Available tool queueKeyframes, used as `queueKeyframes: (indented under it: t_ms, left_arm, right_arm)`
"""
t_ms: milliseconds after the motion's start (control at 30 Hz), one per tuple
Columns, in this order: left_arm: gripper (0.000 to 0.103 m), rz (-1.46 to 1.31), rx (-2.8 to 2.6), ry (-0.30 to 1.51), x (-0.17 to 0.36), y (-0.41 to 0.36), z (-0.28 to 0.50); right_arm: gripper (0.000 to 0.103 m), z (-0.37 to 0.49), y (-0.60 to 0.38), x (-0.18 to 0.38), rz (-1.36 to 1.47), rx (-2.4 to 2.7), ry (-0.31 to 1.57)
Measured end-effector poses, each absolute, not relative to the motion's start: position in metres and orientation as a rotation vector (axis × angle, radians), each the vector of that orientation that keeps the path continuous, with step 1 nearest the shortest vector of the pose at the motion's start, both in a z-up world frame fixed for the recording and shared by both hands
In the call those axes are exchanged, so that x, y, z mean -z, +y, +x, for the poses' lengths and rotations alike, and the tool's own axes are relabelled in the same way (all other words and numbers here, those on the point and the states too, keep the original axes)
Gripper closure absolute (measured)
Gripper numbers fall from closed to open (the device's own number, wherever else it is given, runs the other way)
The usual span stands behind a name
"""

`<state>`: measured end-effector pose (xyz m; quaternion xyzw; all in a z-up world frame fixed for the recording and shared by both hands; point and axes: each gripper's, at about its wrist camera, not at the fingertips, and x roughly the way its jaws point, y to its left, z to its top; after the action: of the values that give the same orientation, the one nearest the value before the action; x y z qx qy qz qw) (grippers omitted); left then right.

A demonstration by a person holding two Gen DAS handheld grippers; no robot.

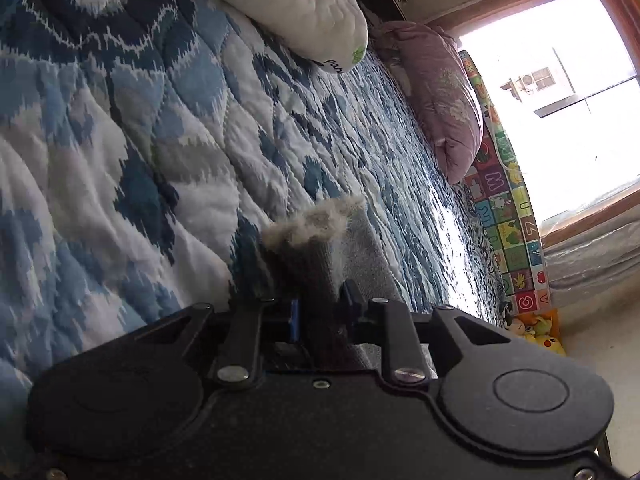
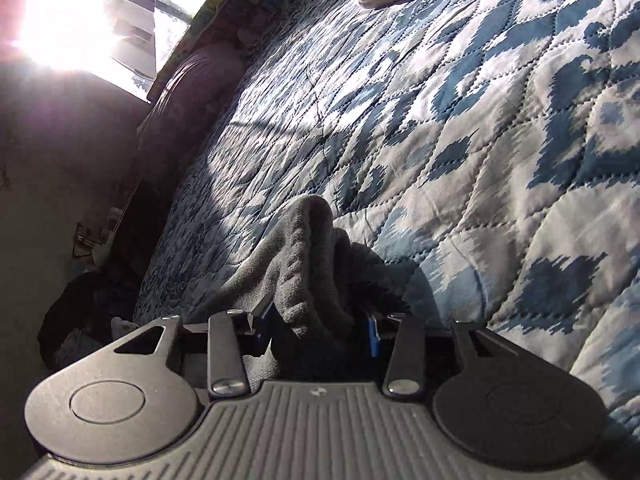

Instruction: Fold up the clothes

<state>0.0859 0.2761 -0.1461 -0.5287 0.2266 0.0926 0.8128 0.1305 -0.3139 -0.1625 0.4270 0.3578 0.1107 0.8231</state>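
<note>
Both my claws clenched on grey garment [image 2: 304, 248]: left gripper [image 1: 320, 308], right gripper [image 2: 316, 320]. White pillow [image 1: 296, 8] ahead-left reads "pan…". Alphabet mat [image 1: 504, 200] far right, quilt [image 1: 140, 128] beneath.

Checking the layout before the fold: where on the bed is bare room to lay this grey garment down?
The blue-patterned quilt lies bare ahead of both hand-held grippers, between the grey garment and the white pillow. The window-side edge is crowded by the pink bedding.

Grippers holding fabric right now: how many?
2. The left gripper is shut on a grey fuzzy-edged garment above the blue patterned quilt; the right gripper is shut on bunched grey fleece fabric.
</note>
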Motion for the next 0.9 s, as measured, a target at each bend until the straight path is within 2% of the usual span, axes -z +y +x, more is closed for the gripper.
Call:
queueKeyframes:
  t_ms: [33, 67, 100, 133, 233, 300, 367, 400, 433, 500, 700, 900]
  left_arm:
    - [0.077, -1.144, -0.179, 0.483, 0.145, 0.278, 0.081]
    - [0.074, -1.153, -0.158, 0.481, 0.143, 0.28, 0.077]
    - [0.062, -1.146, -0.131, 0.473, 0.14, 0.28, 0.074]
    - [0.053, -1.135, -0.112, 0.468, 0.138, 0.278, 0.073]
    - [0.051, -1.079, -0.113, 0.479, 0.135, 0.27, 0.078]
    - [0.051, -1.041, -0.113, 0.486, 0.133, 0.265, 0.082]
    - [0.051, -0.996, -0.116, 0.495, 0.132, 0.26, 0.089]
    - [0.059, -0.97, -0.128, 0.502, 0.134, 0.257, 0.094]
    - [0.076, -0.961, -0.141, 0.512, 0.136, 0.257, 0.097]
    - [0.086, -0.977, -0.145, 0.506, 0.137, 0.258, 0.098]
    - [0.09, -0.826, -0.126, 0.433, 0.093, 0.231, 0.093]
    - [0.09, -0.443, -0.056, 0.35, 0.028, 0.152, 0.09]
  right_arm:
    - [0.057, 0.128, -0.315, 0.162, 0.918, -0.238, 0.745]
    - [0.051, 0.126, -0.315, 0.159, 0.901, -0.238, 0.734]
    - [0.043, 0.125, -0.313, 0.154, 0.857, -0.242, 0.724]
    - [0.041, 0.124, -0.311, 0.151, 0.807, -0.248, 0.719]
    - [0.043, 0.123, -0.311, 0.153, 0.73, -0.278, 0.714]
    - [0.053, 0.12, -0.317, 0.159, 0.744, -0.287, 0.696]
    - [0.054, 0.118, -0.322, 0.163, 0.757, -0.297, 0.685]
    - [0.055, 0.118, -0.323, 0.164, 0.756, -0.303, 0.682]
    - [0.055, 0.118, -0.322, 0.164, 0.748, -0.303, 0.684]
    - [0.055, 0.118, -0.321, 0.164, 0.736, -0.302, 0.683]
    - [0.056, 0.116, -0.321, 0.168, 0.738, -0.31, 0.658]
    - [0.056, 0.115, -0.324, 0.169, 0.752, -0.322, 0.643]
